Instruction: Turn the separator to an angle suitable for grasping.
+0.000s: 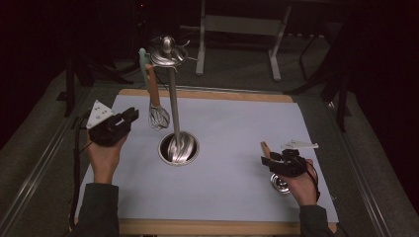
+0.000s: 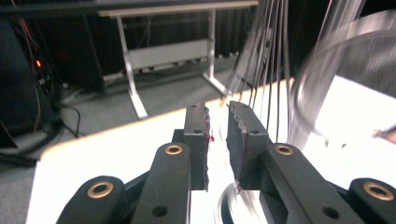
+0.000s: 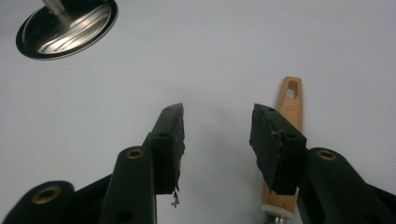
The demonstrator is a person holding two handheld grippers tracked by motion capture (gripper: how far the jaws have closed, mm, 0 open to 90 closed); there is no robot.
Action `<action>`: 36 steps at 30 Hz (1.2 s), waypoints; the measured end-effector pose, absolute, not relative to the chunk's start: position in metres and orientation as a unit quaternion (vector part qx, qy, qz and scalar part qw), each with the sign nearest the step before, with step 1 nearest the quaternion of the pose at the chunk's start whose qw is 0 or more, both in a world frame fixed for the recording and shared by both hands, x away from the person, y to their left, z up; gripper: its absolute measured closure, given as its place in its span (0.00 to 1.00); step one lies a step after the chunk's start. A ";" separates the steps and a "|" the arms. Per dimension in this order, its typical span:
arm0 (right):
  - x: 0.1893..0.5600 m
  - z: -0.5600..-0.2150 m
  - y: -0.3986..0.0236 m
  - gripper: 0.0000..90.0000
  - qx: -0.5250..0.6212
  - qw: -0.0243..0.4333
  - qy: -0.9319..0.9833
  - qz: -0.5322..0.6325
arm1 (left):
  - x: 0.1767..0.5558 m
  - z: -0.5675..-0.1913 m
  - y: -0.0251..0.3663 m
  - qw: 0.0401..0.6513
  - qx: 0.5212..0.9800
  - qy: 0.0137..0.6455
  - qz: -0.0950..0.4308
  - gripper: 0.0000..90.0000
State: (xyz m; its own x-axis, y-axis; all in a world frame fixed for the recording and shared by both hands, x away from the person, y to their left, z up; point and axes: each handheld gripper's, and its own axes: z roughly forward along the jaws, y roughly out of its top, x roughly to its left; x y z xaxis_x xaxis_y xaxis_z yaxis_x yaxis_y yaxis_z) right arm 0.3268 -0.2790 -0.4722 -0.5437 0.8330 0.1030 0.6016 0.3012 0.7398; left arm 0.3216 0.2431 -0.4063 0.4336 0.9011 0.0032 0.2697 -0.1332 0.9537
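A steel utensil stand rises from a round base in the middle of the white mat. A whisk with a wooden handle hangs from the stand's top. My left gripper hovers just left of the whisk head; its jaws stand a little apart with nothing between them, and the blurred whisk wires are close on the right. My right gripper is open low over the mat. A wooden-handled utensil lies beside and under its right jaw, and its steel end shows below that hand.
The white mat lies on a wooden table with a metal rail along the left side. A grey desk frame stands on the floor beyond the far edge. The stand's base is at the upper left of the right gripper view.
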 end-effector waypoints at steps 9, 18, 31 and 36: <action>0.327 -0.469 -0.287 0.61 0.459 0.158 0.785 0.384 | 0.313 -0.453 0.245 0.492 0.685 0.458 0.281 0.83; 0.330 -0.469 -0.299 0.63 0.478 0.173 0.777 0.371 | 0.312 -0.492 0.236 0.477 0.695 0.477 0.249 0.81; 0.343 -0.497 -0.312 1.00 0.522 0.181 0.777 0.301 | 0.310 -0.528 0.230 0.468 0.699 0.494 0.220 0.81; 0.348 -0.506 -0.312 1.00 0.528 0.174 0.779 0.290 | 0.310 -0.535 0.233 0.460 0.698 0.505 0.215 0.81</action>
State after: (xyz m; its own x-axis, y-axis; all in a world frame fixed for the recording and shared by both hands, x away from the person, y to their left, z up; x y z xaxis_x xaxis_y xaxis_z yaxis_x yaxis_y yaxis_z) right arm 0.3477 -0.3121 -0.5065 -0.3810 0.9239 0.0354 0.7221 0.2735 0.6355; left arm 0.3100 0.2333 -0.5348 0.3980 0.9026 -0.1641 0.5071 -0.0674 0.8592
